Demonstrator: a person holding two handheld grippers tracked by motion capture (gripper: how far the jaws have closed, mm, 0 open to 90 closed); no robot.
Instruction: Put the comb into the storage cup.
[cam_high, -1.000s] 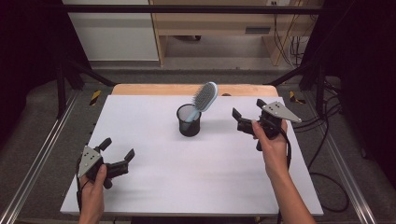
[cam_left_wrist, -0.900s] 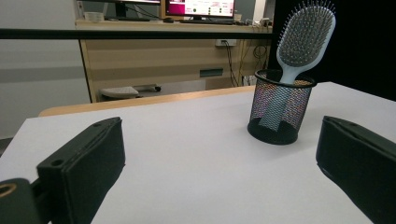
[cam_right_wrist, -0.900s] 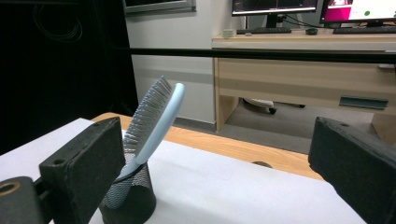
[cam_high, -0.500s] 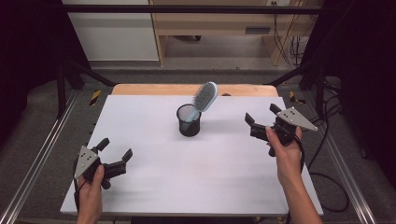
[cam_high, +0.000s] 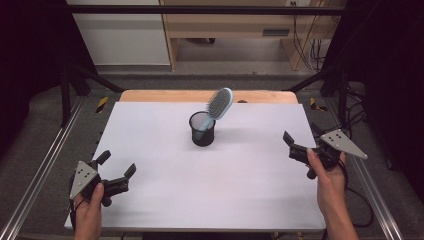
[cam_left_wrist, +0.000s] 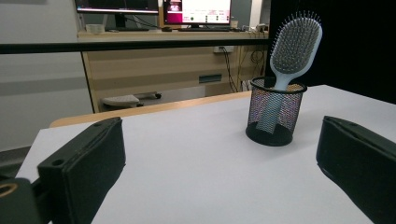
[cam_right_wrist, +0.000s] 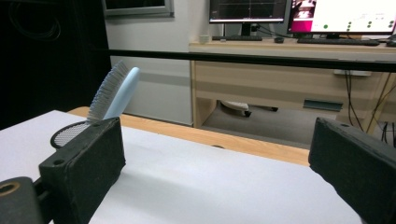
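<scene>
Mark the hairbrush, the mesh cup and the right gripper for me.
hairbrush (cam_left_wrist: 295, 44): left gripper view, on the bristle pad of its head.
mesh cup (cam_left_wrist: 274, 114): left gripper view, on its mesh side wall.
right gripper (cam_high: 298, 143): high view, midway between its fingertips.

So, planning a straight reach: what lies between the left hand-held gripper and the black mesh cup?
Nothing: bare white tabletop separates left hand-held gripper from black mesh cup, per the high view.

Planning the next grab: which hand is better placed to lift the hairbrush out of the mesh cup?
Probably right. The pale blue hairbrush leans out of the black mesh cup toward the right tool, which is open and looks slightly nearer than the open left tool.
</scene>
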